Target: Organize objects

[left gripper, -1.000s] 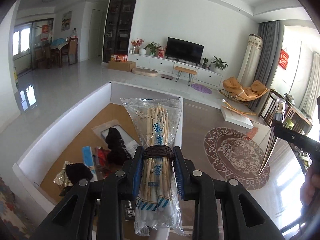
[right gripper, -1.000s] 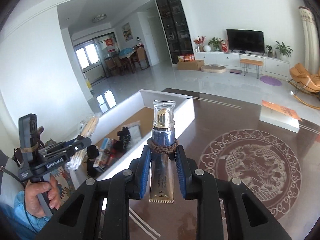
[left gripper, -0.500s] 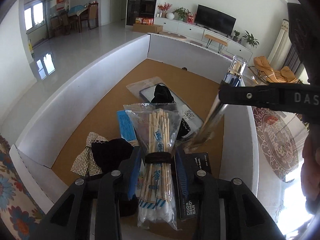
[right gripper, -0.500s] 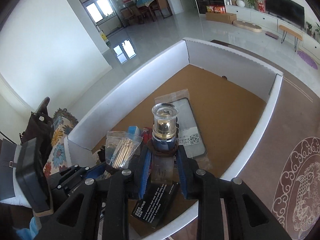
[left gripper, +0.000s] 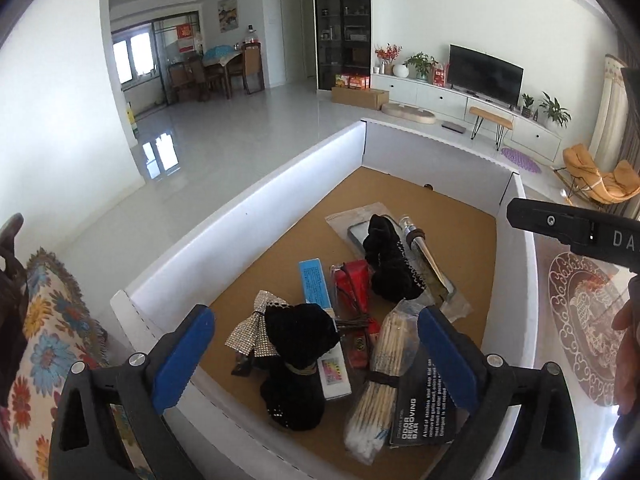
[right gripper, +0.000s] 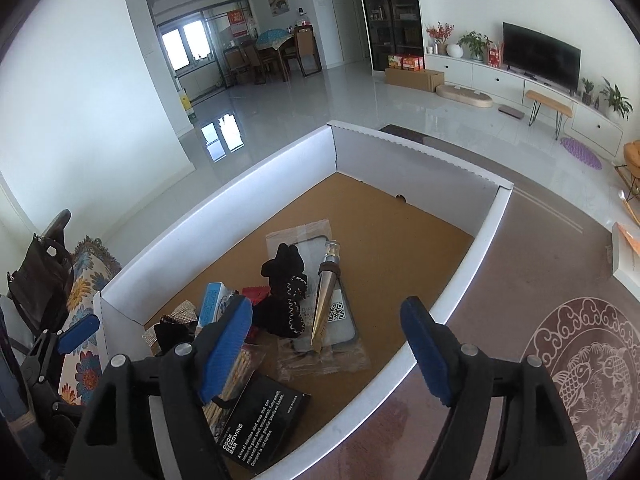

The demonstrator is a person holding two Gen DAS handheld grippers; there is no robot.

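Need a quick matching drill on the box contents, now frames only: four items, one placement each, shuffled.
Items:
1. cosmetic tube
2. chopstick pack
3. black odor bar card
4. rhinestone bow

Placements:
A. near corner of the box, by its right wall
B. lying on the bagged phone case
C. beside a black scrunchie, on its left
D. partly overlapping the black card

Pairs: 1-B, 2-D, 3-A, 4-C

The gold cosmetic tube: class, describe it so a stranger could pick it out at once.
Find the white box with a brown floor. On the bagged phone case lies the gold cosmetic tube, beside a black scrunchie. Only it is shiny, tapered metal with a clear cap.
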